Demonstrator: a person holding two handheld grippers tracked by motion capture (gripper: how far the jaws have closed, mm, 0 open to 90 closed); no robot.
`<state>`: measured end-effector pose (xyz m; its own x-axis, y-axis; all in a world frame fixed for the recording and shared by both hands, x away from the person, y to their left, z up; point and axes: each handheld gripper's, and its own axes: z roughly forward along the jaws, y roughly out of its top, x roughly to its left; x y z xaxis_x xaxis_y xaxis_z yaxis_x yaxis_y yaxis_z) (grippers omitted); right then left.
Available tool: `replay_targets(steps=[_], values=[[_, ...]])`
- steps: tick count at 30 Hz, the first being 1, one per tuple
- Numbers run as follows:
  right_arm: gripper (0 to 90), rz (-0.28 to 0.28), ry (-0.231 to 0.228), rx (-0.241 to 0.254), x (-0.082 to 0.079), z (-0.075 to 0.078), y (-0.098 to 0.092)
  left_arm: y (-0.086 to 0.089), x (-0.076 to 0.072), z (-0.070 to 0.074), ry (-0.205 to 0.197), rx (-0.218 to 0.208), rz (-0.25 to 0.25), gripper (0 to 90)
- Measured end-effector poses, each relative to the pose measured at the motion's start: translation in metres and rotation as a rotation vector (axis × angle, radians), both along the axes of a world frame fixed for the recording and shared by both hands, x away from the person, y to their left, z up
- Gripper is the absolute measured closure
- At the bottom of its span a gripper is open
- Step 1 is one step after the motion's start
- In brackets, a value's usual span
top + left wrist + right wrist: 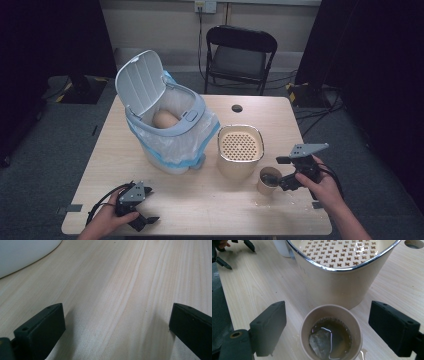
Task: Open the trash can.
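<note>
The paper cup (pixel 331 332) holds brown tea and a soaked teabag (pixel 322 341); the right hand-held gripper (pixel 334 327) gapes around it. The left hand-held gripper (pixel 117 327) gapes too; pale wooden counter (pixel 200 200), strainer bin (pixel 240 150) at 11 o'clock.

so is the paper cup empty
No, the right gripper view shows the paper cup holding brownish liquid with a tea bag lying in it.

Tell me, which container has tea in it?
The small paper cup between the right hand-held gripper's jaws: brown liquid and a tea bag inside. The strainer tub and bin hold none.
</note>
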<state>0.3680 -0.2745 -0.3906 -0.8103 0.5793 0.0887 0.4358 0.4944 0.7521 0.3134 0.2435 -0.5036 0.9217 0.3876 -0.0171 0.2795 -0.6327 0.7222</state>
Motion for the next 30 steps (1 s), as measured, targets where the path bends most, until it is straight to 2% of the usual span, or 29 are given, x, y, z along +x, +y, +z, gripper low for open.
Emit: replay_targets(steps=[10, 18, 30], values=[[14.4, 0.004, -0.011, -0.022, -0.009, -0.003, -0.010, 0.000, 0.000, 0.000, 0.000, 0.001, 0.000, 0.0], [14.4, -0.016, -0.001, -0.009, -0.013, -0.013, -0.019, 0.000, 0.000, 0.000, 0.001, 0.001, 0.001, 0.0], [14.4, -0.014, 0.009, 0.019, -0.016, -0.028, -0.024, 0.000, 0.000, 0.000, 0.000, 0.001, 0.000, 0.0]])
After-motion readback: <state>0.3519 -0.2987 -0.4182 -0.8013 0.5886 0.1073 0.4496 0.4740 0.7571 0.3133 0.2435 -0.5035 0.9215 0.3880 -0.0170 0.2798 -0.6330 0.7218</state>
